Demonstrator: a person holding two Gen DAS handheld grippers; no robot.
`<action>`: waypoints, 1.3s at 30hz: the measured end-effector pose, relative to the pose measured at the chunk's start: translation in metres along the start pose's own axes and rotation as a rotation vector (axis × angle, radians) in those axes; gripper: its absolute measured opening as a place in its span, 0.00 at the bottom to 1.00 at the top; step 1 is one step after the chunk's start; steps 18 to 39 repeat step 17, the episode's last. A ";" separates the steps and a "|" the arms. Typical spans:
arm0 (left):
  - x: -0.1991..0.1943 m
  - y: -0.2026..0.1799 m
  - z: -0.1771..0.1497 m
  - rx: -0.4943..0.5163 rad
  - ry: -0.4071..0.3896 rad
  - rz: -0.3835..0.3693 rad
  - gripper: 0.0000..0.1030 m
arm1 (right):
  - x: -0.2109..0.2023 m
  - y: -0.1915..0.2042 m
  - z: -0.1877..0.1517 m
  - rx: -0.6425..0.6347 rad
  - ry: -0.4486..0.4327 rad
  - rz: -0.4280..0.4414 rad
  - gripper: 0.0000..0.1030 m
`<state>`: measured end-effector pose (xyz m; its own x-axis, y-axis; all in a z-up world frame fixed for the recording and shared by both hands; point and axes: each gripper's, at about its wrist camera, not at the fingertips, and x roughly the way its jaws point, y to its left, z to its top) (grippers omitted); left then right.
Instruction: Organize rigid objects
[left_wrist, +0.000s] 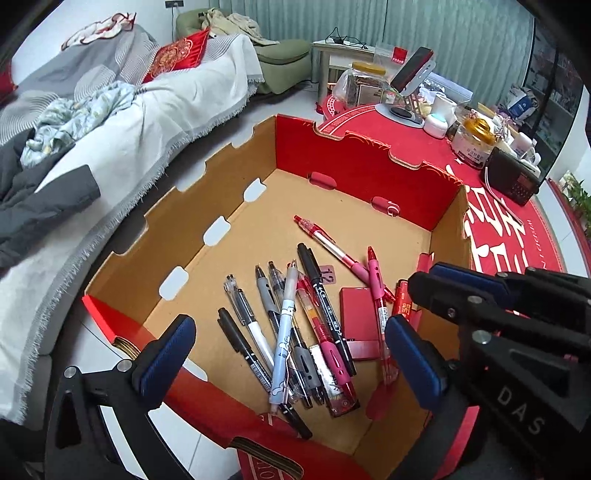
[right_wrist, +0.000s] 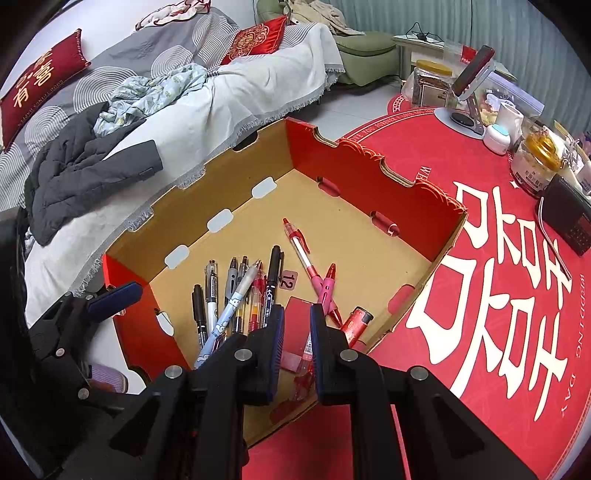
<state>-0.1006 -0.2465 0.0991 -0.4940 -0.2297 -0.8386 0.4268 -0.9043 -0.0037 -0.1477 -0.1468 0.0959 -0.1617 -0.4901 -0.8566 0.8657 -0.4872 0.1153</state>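
My left gripper (left_wrist: 291, 362) hangs wide and empty over the pens (left_wrist: 295, 332), low centre of the frame in the cardboard box (left_wrist: 229, 177). My right gripper (right_wrist: 297, 347) is narrow and empty. Risk: wide jaws snag several overlapping pens. Long axes run bottom to top, tips fanning upward.

Lighting: even, soft and fairly bright in both views; source cannot be told. Shadows: faint, short ones under the pens (left_wrist: 295, 325) inside the box (left_wrist: 236, 192). Glare: mild sheen on the red box wall. Focus: sharp at centre, slightly soft far off. Distortion: strong fisheye bending at the edges, with black vignette in the corners.
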 end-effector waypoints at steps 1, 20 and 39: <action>0.000 0.000 0.000 0.002 -0.004 0.006 0.99 | 0.000 0.000 0.000 0.000 0.001 0.000 0.14; -0.006 -0.001 -0.004 0.003 -0.017 0.043 0.99 | 0.001 -0.002 -0.002 0.004 0.005 0.003 0.14; -0.006 -0.001 -0.004 0.003 -0.017 0.043 0.99 | 0.001 -0.002 -0.002 0.004 0.005 0.003 0.14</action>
